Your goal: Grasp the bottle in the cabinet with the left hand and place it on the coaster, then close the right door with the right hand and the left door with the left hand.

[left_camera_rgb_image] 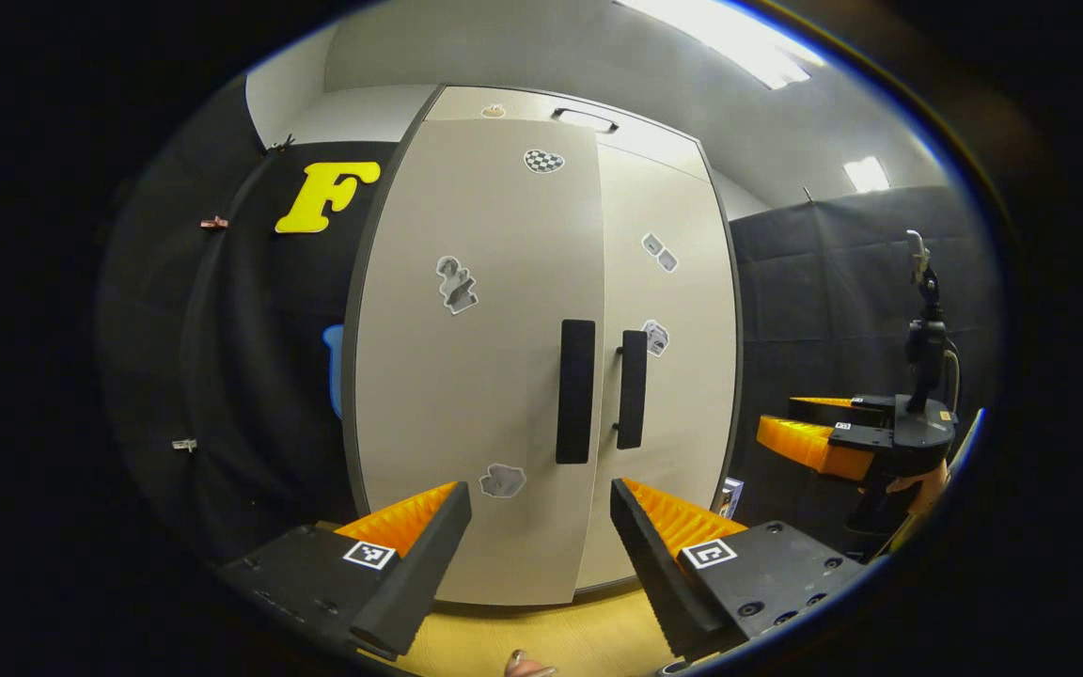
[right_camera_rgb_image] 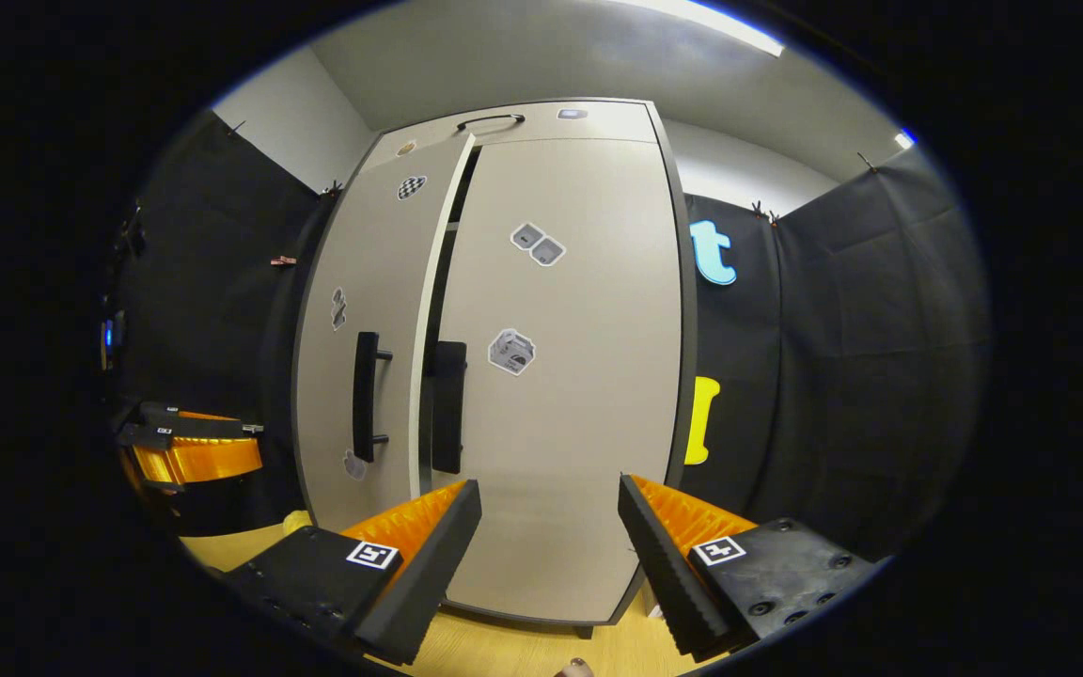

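Two tools, both with fingers apart and holding nothing. In the left gripper view the left tool [left_camera_rgb_image: 541, 555] faces the cabinet [left_camera_rgb_image: 541, 357] head-on; the left door [left_camera_rgb_image: 476, 376] looks nearly flush, and its tall black handle [left_camera_rgb_image: 575, 391] stands at 12 o'clock just above the gap between the fingers, long axis vertical. The right door [left_camera_rgb_image: 668, 376] sits at 1 o'clock. The right tool [left_camera_rgb_image: 819, 432] with the hand holding it hangs at 3 o'clock, well apart from the doors.

In the right gripper view the right tool [right_camera_rgb_image: 551, 555] faces the right door [right_camera_rgb_image: 560, 376], which looks shut. The left door [right_camera_rgb_image: 363, 338] at 10 o'clock stands slightly ajar, a dark slit between the two doors. The left tool [right_camera_rgb_image: 189, 451] is at 9 o'clock, near the bench [right_camera_rgb_image: 523, 649] edge.

Bottle and coaster: can't place either, neither identifiable in these views. Judgement: bottle step and right door done, left door closing is what remains. Left tool is the nearer one; door face lies straight ahead at 12 o'clock, so a forward push on the panel beside the handle should seat it. Risk: fingers catching the handle.
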A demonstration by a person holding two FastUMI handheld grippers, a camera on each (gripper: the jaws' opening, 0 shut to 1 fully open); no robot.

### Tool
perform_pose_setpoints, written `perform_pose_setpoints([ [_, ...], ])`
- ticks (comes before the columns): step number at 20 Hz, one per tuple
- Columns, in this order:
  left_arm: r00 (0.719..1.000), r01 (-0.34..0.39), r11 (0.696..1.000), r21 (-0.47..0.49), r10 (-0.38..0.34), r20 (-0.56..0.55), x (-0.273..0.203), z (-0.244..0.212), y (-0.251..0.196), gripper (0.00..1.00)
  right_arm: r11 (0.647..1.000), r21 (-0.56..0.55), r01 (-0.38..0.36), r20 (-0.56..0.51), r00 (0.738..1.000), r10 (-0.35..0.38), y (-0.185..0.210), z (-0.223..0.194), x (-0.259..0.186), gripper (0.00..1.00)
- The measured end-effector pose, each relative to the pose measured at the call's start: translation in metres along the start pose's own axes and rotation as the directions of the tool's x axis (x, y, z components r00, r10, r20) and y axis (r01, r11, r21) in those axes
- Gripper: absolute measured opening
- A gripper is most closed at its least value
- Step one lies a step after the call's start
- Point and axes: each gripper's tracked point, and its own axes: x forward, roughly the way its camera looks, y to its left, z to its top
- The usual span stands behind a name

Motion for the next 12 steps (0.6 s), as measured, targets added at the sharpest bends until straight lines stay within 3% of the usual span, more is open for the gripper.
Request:
perform_pose_setpoints([
  [12,0.999,0.04,0.999,0.017,-0.04,0.007,0.001,0.002,-0.002,0.95,0.999,-0.006,0.032,-0.003,0.999,-0.032,0.023,0.002,-0.015,0.97],
])
